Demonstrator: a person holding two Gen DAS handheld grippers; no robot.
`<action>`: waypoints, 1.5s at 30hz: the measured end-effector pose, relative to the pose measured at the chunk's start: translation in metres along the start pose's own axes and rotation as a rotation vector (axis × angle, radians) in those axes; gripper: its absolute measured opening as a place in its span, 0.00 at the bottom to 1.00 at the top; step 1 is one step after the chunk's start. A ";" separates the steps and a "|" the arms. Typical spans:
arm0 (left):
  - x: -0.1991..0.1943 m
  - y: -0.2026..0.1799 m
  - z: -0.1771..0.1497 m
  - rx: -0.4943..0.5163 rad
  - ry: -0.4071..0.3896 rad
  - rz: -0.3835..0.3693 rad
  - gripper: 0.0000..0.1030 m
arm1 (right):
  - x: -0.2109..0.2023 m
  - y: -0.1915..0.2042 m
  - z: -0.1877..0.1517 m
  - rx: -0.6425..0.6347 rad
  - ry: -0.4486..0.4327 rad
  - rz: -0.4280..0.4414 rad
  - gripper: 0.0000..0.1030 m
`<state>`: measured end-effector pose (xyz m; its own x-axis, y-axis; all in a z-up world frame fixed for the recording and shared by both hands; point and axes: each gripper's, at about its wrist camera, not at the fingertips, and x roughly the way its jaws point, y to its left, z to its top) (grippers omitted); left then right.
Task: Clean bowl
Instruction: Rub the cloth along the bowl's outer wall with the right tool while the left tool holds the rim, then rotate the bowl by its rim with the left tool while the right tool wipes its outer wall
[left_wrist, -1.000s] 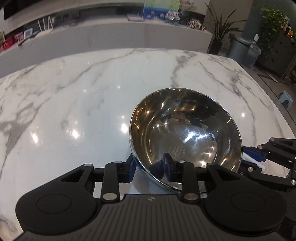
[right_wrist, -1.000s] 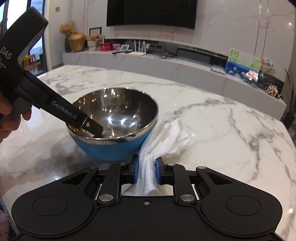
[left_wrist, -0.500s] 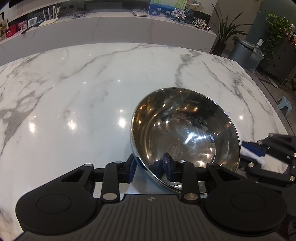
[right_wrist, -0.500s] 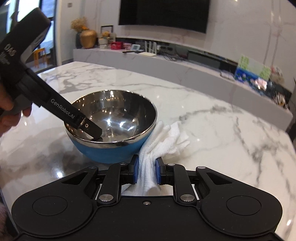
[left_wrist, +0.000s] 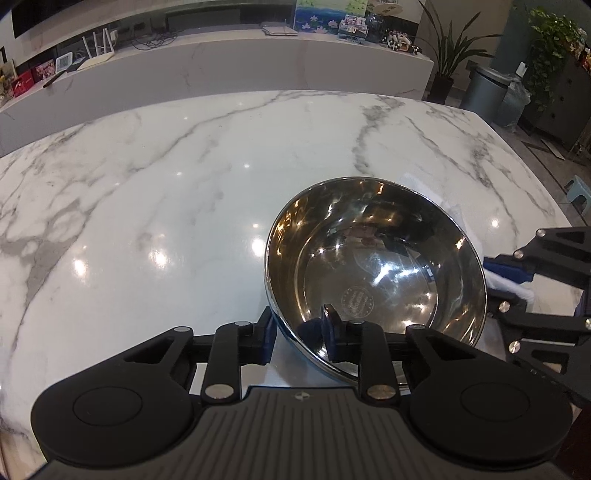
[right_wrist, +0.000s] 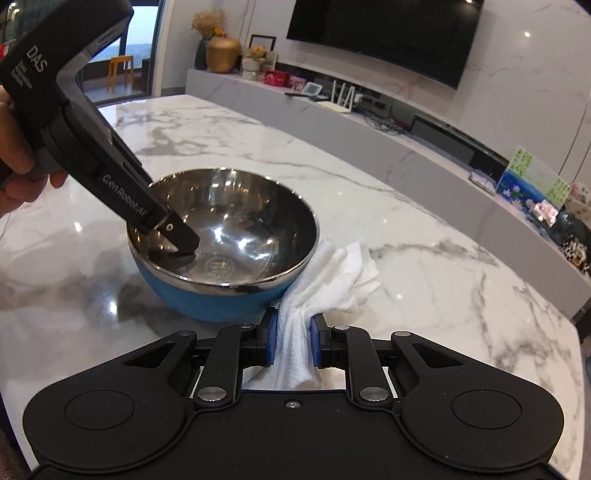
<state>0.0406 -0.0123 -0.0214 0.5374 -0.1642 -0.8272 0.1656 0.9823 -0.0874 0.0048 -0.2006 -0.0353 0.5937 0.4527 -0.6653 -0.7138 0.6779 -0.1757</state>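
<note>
A steel bowl with a blue outside stands on the white marble table. My left gripper is shut on the bowl's near rim, one finger inside and one outside; it also shows in the right wrist view. My right gripper is shut on a crumpled white cloth, which rests against the bowl's right outer side. In the left wrist view the right gripper sits just right of the bowl.
The marble table reaches far around the bowl. A long low counter with small items stands behind it. A plant and a grey bin stand at the right, off the table.
The bowl stays gripped and the cloth stays pinched. Both wrist views have shifted slightly; the bowl looks a little more tilted toward the right gripper.
</note>
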 end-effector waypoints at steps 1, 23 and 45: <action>0.000 0.000 0.000 0.002 -0.002 0.000 0.23 | 0.001 0.001 -0.001 0.001 0.006 0.005 0.16; -0.002 -0.010 -0.005 -0.003 -0.024 0.079 0.29 | 0.001 -0.004 -0.010 0.305 0.046 -0.161 0.36; 0.000 -0.011 -0.005 -0.018 -0.012 0.076 0.32 | 0.016 0.011 -0.013 0.745 -0.003 -0.402 0.27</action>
<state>0.0347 -0.0225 -0.0227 0.5575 -0.0904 -0.8253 0.1097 0.9934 -0.0348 0.0015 -0.1932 -0.0576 0.7516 0.0965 -0.6525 -0.0176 0.9918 0.1264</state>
